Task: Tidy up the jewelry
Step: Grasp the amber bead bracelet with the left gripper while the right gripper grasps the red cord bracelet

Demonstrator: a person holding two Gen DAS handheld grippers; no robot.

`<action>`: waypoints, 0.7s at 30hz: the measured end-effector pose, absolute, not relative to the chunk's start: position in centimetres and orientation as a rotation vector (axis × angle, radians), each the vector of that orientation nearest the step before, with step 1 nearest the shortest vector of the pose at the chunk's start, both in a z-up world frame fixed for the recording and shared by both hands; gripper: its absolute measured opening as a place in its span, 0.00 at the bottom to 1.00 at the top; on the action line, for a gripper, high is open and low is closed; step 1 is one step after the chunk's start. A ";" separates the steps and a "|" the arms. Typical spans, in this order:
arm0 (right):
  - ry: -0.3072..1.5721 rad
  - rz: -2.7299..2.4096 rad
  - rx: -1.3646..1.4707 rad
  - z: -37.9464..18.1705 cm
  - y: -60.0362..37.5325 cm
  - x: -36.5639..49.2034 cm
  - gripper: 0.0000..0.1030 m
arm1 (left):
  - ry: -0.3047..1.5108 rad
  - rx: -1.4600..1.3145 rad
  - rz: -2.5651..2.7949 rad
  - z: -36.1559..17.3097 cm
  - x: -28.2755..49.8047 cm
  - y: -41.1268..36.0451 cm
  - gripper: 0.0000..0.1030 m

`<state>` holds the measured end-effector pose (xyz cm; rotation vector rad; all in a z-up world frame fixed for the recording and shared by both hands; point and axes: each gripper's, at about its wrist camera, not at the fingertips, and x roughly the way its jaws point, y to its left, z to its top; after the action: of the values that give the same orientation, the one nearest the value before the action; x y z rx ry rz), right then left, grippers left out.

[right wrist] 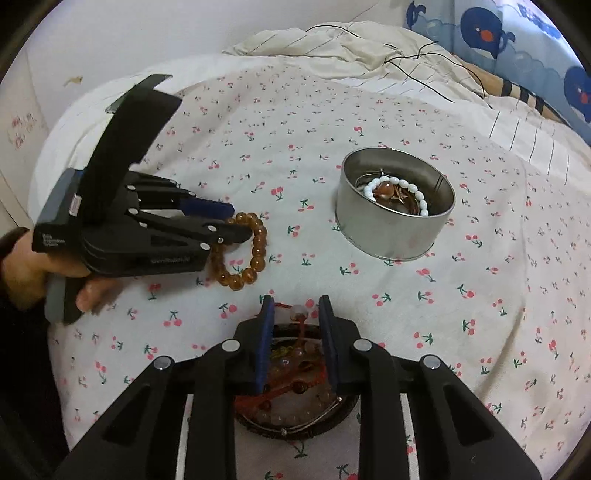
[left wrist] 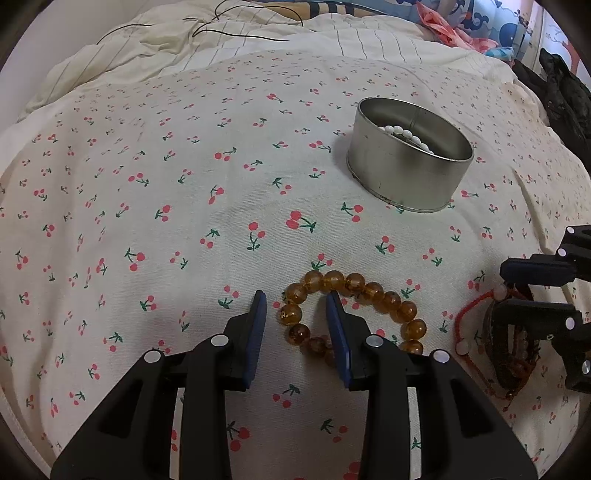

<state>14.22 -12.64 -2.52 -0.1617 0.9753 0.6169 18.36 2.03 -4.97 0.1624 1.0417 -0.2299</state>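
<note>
The left gripper (left wrist: 297, 302) sits low over the bed, jaws apart, straddling the near-left arc of the amber glass-bead bracelet (left wrist: 373, 291), which lies flat on the white cherry-print bedsheet (left wrist: 147, 206). One finger rests inside the loop, the other outside it; the beads between are not clamped.

To the right, the right gripper (right wrist: 295, 306) hangs with jaws apart above a dark round tray (right wrist: 295, 424) holding tangled red cord and bead strands (right wrist: 288, 373) (individual pieces cannot be told apart).

Farther back, well apart from both grippers, stands a round silver metal tin (right wrist: 388, 229). It contains a white oval-bead bracelet (right wrist: 397, 184) lying over brownish pieces. Beyond, a rumpled cream striped duvet (left wrist: 258, 40) carries thin black wires (left wrist: 236, 35).
</note>
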 end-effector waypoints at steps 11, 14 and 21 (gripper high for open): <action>1.079 0.563 -0.272 -3.3 -14.1 13.3 0.67 | 1.040 0.168 -0.229 -5.0 18.3 1.9 0.32; 1.000 0.584 -0.208 -1.2 -14.6 12.9 0.65 | 1.040 0.168 -0.230 -5.0 18.3 1.9 0.33; 1.052 0.603 -0.180 -2.0 -14.3 12.5 0.22 | 1.040 0.171 -0.229 -5.1 18.4 1.9 0.34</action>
<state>12.50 -14.27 -1.96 -0.1795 1.0523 0.6032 18.41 1.86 -5.13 0.1709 1.0401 -0.2292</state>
